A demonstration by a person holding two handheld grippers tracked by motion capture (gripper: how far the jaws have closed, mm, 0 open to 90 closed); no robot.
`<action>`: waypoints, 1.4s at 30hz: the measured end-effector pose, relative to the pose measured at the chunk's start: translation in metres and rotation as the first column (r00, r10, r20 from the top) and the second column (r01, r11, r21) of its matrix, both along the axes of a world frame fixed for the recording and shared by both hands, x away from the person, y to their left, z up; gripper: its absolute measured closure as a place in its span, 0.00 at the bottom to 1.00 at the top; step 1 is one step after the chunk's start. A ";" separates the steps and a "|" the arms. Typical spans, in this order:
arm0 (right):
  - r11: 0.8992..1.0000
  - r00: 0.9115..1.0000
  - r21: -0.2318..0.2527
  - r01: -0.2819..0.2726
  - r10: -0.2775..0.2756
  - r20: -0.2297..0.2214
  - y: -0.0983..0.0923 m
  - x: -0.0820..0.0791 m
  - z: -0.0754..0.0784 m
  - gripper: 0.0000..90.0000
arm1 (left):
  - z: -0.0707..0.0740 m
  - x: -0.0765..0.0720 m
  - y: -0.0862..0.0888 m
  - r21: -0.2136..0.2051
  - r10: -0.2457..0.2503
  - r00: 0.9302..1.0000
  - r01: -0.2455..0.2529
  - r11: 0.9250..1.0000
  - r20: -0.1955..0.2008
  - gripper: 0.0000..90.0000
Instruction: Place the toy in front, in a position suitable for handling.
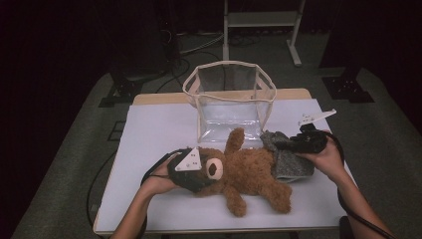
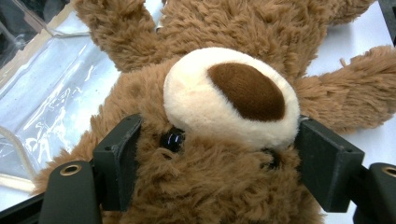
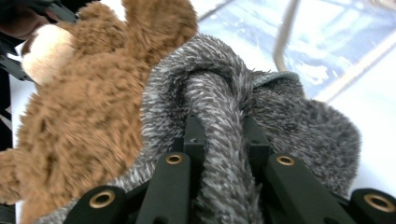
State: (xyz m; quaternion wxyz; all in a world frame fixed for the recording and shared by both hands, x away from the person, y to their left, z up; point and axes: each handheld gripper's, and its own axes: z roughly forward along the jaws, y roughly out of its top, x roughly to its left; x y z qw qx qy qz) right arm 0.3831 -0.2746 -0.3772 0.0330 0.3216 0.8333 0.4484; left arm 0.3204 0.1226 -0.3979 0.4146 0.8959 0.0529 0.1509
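We work at a white table (image 1: 154, 134) with a pale wooden edge along its far side, set on grey carpet in a dim room. Behind it a light metal frame (image 1: 261, 30) stands on the floor, dark stands flank the table's far corners, and cables trail across the carpet.

Toward the far side of the table stands a clear plastic bag (image 1: 229, 99) with cream trim, its mouth open upward. In front of it lies the brown teddy bear (image 1: 249, 174) on its back, one arm raised toward the bag.

Our left gripper (image 1: 191, 172) has the bear's head between its jaws. In the left gripper view the two black pads press into the fur on either side of the face (image 2: 224, 154), the cream muzzle with its brown nose sitting just beyond and between them — a firm clasp on the head, with the bag's clear wall off to the jaws' left.

Our right gripper (image 1: 303, 142) is at the bear's far end, on a grey fuzzy cloth (image 1: 291, 162) that lies against the bear's lower body. In the right gripper view (image 3: 223, 140) the jaws stand close together with a raised fold of that cloth (image 3: 219, 107) pinched between them — clenched on the fabric. The rest of the cloth spreads to the jaws' right, the bear's brown fur (image 3: 84, 116) lies touching it to their left, and the bag's trim runs past ahead.
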 end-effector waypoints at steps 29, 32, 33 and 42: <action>0.967 0.971 -0.084 -0.241 0.240 -0.023 0.115 0.021 0.009 0.85 | -0.001 -0.001 0.000 -0.001 -0.014 1.000 0.014 1.000 0.012 0.27; 0.980 0.981 -0.053 -0.192 0.191 -0.034 0.092 0.021 0.006 0.85 | 0.000 -0.002 0.000 0.016 -0.012 1.000 0.012 1.000 0.021 0.27; 0.984 0.984 -0.044 -0.174 0.172 -0.037 0.082 0.020 0.005 0.85 | 0.000 -0.002 0.000 0.013 -0.010 1.000 0.010 1.000 0.020 0.27; 1.000 1.000 0.001 -0.007 0.007 -0.022 -0.008 -0.004 0.007 0.85 | 0.001 -0.002 0.000 0.021 -0.006 1.000 0.005 1.000 0.019 0.27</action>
